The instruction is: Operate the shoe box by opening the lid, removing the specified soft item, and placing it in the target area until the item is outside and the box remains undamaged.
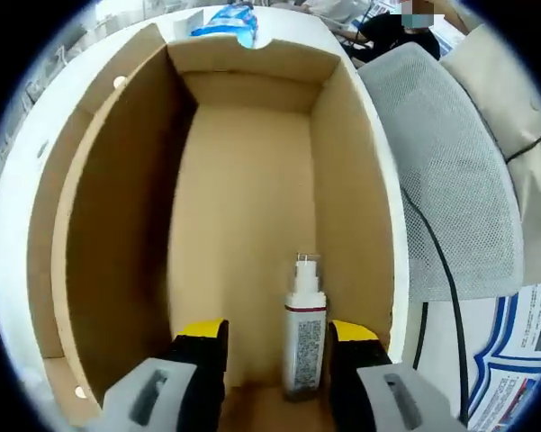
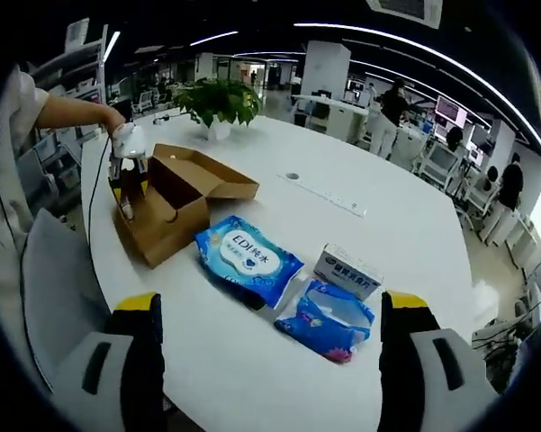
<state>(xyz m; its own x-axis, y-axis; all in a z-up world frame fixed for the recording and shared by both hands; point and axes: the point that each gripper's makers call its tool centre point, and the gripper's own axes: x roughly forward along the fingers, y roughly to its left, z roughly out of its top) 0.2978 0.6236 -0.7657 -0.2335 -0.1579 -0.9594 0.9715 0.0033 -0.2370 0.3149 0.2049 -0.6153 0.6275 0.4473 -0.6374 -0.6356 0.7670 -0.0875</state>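
Inside the open shoe box point(image 1: 252, 207), a white bottle point(image 1: 303, 333) is seen upright between the spread left hand-held gripper point(image 1: 277, 346) jaws; the right hand-held gripper point(image 2: 270, 337) is held spread, well apart above the worktop point(image 2: 414, 234).

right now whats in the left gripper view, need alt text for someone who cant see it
An open cardboard shoe box seen from above, with a small white bottle standing on its floor between the open, yellow-tipped left gripper jaws. A blue packet lies on the white table beyond the box, and a grey mesh chair sits to the right.
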